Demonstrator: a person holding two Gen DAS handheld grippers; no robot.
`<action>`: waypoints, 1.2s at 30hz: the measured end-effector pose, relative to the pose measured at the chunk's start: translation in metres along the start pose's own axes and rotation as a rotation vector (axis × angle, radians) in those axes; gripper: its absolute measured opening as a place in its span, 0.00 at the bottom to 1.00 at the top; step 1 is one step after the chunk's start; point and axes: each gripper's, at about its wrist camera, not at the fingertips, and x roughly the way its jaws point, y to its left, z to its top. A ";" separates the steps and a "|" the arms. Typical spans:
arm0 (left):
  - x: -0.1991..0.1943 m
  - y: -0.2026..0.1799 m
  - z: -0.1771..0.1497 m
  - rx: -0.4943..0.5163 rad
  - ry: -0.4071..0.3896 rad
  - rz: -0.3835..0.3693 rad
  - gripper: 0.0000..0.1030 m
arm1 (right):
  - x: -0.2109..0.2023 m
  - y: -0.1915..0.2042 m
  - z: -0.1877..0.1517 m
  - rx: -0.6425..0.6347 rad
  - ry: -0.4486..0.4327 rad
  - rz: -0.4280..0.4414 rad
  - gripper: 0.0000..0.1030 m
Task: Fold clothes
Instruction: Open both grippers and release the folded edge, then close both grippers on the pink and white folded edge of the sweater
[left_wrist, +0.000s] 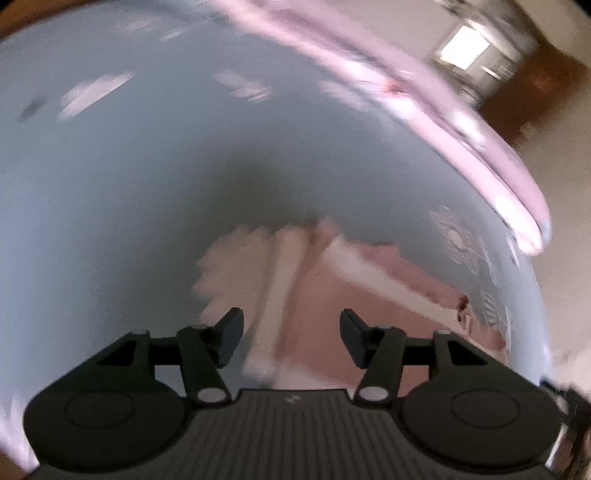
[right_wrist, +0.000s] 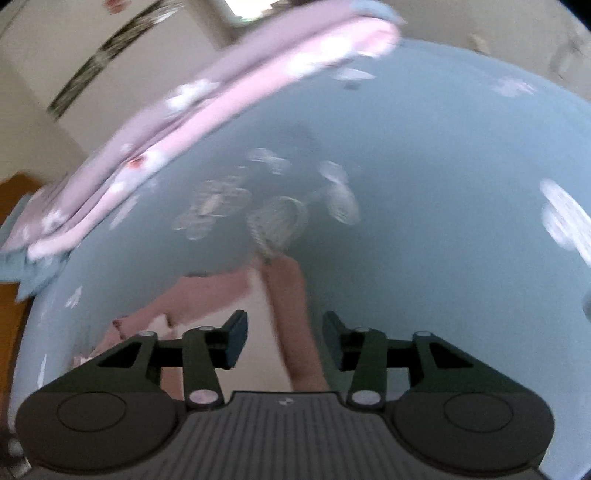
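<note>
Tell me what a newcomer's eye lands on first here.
The pink garment lies just ahead of both grippers, on a wide pale blue sheet with a faint flower print. A long lilac roll lies along the sheet's far edge. The left gripper and right gripper are both open over the garment, gripping nothing.

Soft daylight came from a glaring window (left_wrist: 466, 47) behind. Both views were smeared with motion blur, bowed at the edges, and a dim shadow (left_wrist: 280, 184) lay mid-sheet.
</note>
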 end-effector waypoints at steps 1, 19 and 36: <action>0.012 -0.011 0.008 0.056 -0.005 0.010 0.56 | 0.010 0.007 0.007 -0.037 0.008 0.008 0.50; 0.110 -0.060 0.013 0.527 0.015 0.136 0.53 | 0.085 0.033 0.000 -0.331 0.122 -0.036 0.49; 0.126 -0.053 0.024 0.449 0.055 0.050 0.05 | 0.109 0.040 0.008 -0.364 0.111 -0.004 0.10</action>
